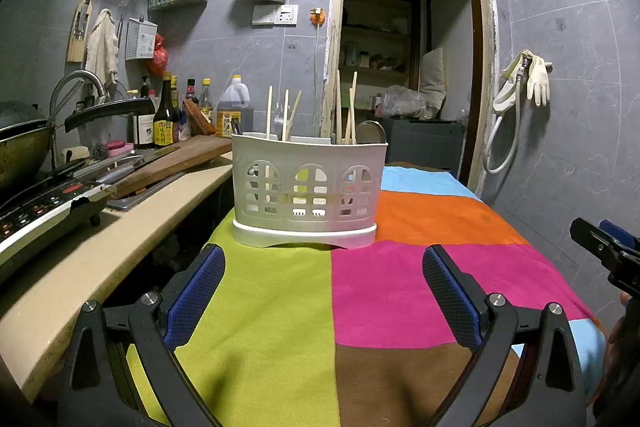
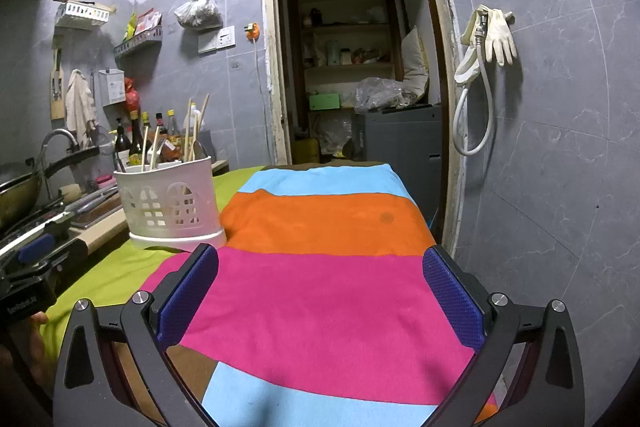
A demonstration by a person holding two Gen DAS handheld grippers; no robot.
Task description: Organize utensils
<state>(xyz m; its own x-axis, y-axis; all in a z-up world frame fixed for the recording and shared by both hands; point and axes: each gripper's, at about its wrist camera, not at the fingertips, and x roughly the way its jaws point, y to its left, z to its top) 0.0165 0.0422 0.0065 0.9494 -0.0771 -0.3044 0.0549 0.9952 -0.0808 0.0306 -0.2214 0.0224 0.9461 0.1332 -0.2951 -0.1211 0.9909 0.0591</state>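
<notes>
While wide open, both tongs (image 1: pixel 324 291) (image 2: pixel 320 291) hold nothing.

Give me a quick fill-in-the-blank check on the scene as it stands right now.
1. The white utensil holder stands on the ____ patch of the cloth.
2. The left hand-held gripper is ____ and holds nothing.
3. The chopsticks stand ____ the holder.
4. The right hand-held gripper hovers over the ____ patch.

Missing words: green; open; inside; pink
</notes>
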